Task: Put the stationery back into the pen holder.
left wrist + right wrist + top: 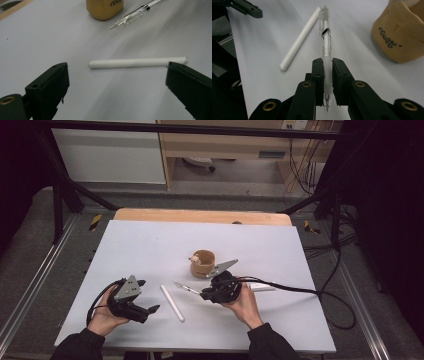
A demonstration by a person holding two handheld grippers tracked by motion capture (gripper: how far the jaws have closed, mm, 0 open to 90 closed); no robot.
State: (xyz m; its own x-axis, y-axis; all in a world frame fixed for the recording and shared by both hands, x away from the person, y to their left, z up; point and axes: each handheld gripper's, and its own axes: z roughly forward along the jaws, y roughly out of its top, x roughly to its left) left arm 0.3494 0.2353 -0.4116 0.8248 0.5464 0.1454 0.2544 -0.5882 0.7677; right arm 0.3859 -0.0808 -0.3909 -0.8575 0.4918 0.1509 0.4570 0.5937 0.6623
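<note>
Tabletop [150,245]: pale grey-white matte sheet laid over a wooden board, whose bare strip shows along the far edge. Wide bare stretches lie toward the far-left and far-right corners and along the right edge; the near edge is taken up by the person's two forearms in dark sleeves.

Clear pen [325,37]: slim transparent plastic barrel with a clip and a dark band, frosted grip section. Pinched by the right gripper [327,75] across its grip section, jaws pressed flat on both sides, the tip pointing back between them. In the high view the pen [186,288] sticks out from the gripper [202,295] toward the left edge, near the middle of the tabletop, slightly nearer the near edge.

White stick [172,303]: plain, smooth, matte cylinder, possibly a capped pen; lies flat on the sheet between the two grippers, left of the clear pen and apart from it, angled from the middle toward the near edge.

Cup [202,263]: squat round holder, tan, leather-like surface with dark lettering on its wall; stands upright near the middle, just beyond the right gripper.

Left gripper [152,309]: black, blocky jaws spread wide, nothing between the pads; held above the near-left part of the tabletop, the white stick [137,62] lying crosswise ahead of it with bare sheet around.
</note>
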